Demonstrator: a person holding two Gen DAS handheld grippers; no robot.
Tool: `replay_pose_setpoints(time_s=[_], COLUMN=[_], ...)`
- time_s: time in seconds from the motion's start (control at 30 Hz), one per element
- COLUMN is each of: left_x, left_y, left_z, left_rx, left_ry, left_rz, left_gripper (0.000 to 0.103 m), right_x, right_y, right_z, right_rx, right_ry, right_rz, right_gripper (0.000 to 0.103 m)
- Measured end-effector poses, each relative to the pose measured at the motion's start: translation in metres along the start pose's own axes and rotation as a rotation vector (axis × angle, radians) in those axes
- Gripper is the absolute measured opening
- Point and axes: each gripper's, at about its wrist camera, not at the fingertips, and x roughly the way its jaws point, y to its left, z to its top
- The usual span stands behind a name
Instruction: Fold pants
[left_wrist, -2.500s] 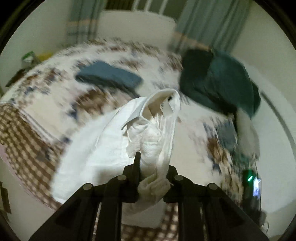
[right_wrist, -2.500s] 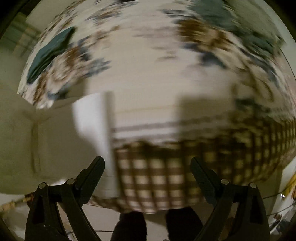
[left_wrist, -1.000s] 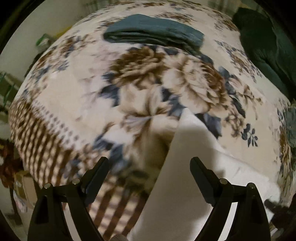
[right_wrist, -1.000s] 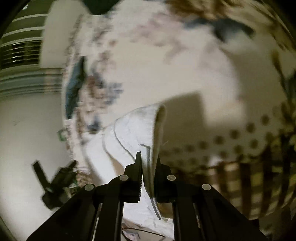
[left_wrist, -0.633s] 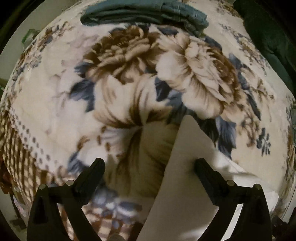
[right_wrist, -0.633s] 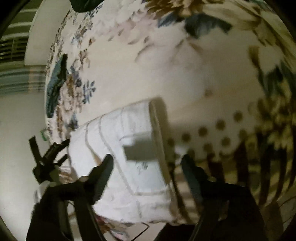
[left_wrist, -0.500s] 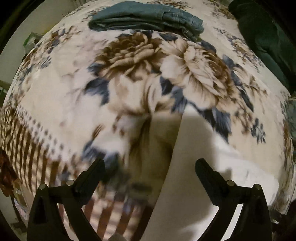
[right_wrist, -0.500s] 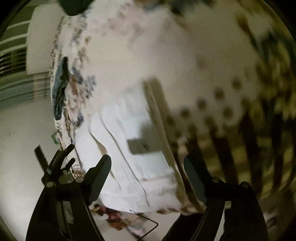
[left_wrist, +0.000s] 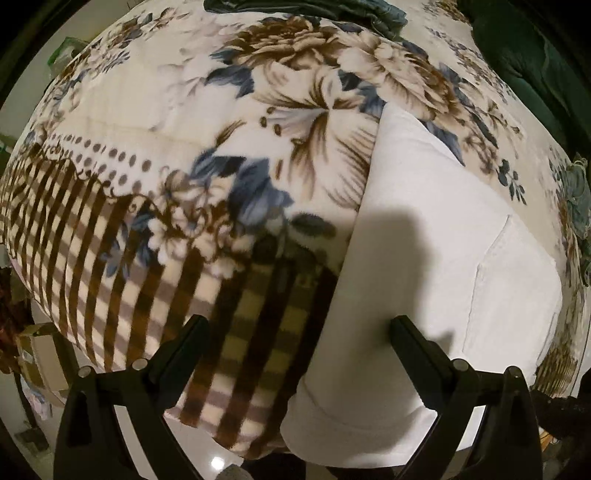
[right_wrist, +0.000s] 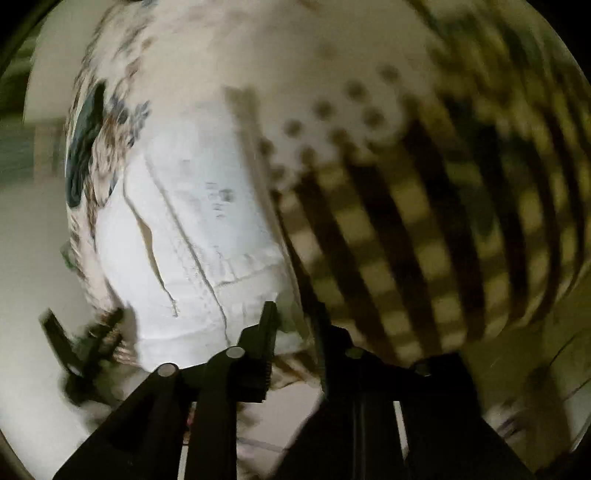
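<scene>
On the bed (left_wrist: 155, 122), the spread left claw (left_wrist: 299, 332) straddles the white pants (left_wrist: 436, 236) edge, while the right claw (right_wrist: 291, 325), just narrowed, pinches their corner for another fold.

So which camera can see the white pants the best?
The left wrist view. There the white pants are sharp and fill the right half of the picture, lying flat on the flowered blanket with seams clear. The right wrist view shows the white pants too, but blurred, with the right gripper at their near edge.
</scene>
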Motion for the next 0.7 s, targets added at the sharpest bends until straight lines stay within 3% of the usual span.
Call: replay_pose_setpoints(time_s=[0.03, 0.1, 0.23, 0.27, 0.3, 0.33, 0.5, 0.57, 0.63, 0.67, 0.7], left_x=[-0.002, -0.004, -0.001, 0.001, 0.001, 0.001, 0.002, 0.003, 0.003, 0.002, 0.001], left_y=[-0.001, -0.005, -0.011, -0.011, -0.01, -0.01, -0.007, -0.006, -0.005, -0.004, -0.003], left_z=[0.0, -0.002, -0.006, -0.008, -0.009, -0.01, -0.014, -0.014, -0.014, -0.012, -0.01], left_rx=[0.006, 0.018, 0.04, 0.04, 0.037, 0.031, 0.03, 0.037, 0.031, 0.025, 0.021], left_ry=[-0.003, -0.007, -0.001, 0.003, 0.004, 0.005, 0.017, 0.02, 0.026, 0.028, 0.025], left_rz=[0.002, 0.0, 0.007, 0.009, 0.01, 0.007, 0.003, 0.009, 0.003, -0.007, -0.019], left_gripper=[0.101, 0.101, 0.101, 0.101, 0.101, 0.101, 0.101, 0.101, 0.101, 0.101, 0.101], right_x=[-0.001, 0.001, 0.022, 0.024, 0.022, 0.017, -0.011, -0.007, 0.005, 0.004, 0.002], right_y=[-0.006, -0.011, -0.021, -0.023, -0.026, -0.023, -0.002, -0.003, -0.015, -0.02, -0.022], right_z=[-0.002, -0.005, -0.012, -0.013, -0.014, -0.017, -0.037, -0.036, -0.03, -0.028, -0.027], right_rx=[0.038, 0.102, 0.212, 0.231, 0.237, 0.224, 0.104, 0.097, 0.155, 0.18, 0.184], right_ry=[0.005, 0.019, 0.035, 0.01, -0.019, -0.07, -0.139, -0.103, -0.049, -0.047, -0.048], right_rz=[0.041, 0.078, 0.18, 0.195, 0.191, 0.168, 0.069, 0.039, 0.085, 0.124, 0.164], right_gripper=[0.023, 0.035, 0.038, 0.033, 0.012, 0.007, 0.006, 0.006, 0.009, 0.016, 0.031])
